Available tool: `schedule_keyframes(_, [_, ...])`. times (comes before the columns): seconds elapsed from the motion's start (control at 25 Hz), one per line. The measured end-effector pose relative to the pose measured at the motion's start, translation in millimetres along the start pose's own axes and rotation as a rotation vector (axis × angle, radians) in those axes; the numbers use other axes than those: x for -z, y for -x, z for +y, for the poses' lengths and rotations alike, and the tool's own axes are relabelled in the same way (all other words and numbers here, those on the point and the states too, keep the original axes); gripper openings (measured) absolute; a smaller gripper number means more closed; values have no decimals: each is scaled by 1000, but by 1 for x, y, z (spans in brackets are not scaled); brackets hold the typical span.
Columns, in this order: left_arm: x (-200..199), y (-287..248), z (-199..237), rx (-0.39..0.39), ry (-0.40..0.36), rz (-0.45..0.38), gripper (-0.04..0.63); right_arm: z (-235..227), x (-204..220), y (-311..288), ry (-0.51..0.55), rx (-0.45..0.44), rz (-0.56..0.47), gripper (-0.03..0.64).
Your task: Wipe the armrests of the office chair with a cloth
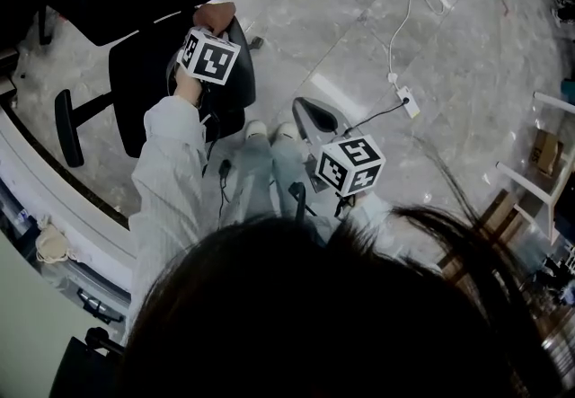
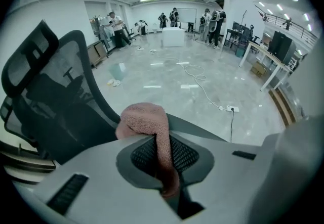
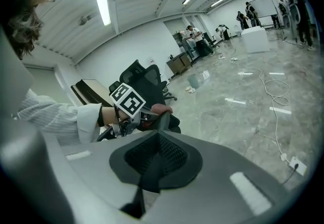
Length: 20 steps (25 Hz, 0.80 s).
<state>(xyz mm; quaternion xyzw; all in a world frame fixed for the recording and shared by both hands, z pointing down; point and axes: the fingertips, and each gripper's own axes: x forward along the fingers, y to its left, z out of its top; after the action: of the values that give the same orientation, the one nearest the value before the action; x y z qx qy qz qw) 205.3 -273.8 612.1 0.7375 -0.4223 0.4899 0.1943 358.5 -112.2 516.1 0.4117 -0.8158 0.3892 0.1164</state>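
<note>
A black office chair (image 1: 144,73) stands at the upper left of the head view. My left gripper (image 1: 213,31) is shut on a pink cloth (image 1: 216,16), which lies on the chair's near armrest (image 1: 243,73). In the left gripper view the cloth (image 2: 147,122) drapes from the jaws over the dark armrest (image 2: 202,129), beside the mesh backrest (image 2: 50,96). The chair's other armrest (image 1: 67,127) is bare. My right gripper (image 1: 312,118) hangs shut and holds nothing, off to the right of the chair above the floor. The right gripper view shows the cloth (image 3: 158,109) and the chair (image 3: 147,79).
A white cable and power strip (image 1: 409,102) lie on the grey floor to the right. A white table frame (image 1: 539,181) stands at the far right, a curved desk edge (image 1: 54,199) at the left. Several people (image 2: 115,27) stand far down the hall.
</note>
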Motion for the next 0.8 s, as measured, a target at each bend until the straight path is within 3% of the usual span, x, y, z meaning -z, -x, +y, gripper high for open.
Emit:
schedule_keyframes(0.12, [7, 2, -23, -4, -51, 9, 37, -5, 1, 5, -11, 4, -9, 2])
schedule_keyframes(0.32, [15, 8, -54, 58, -53, 9, 37, -11, -4, 4, -29, 16, -39, 2])
schedule_keyframes(0.8, [81, 72, -137, 190, -132, 37, 37, 30, -7, 13, 20, -53, -55, 2])
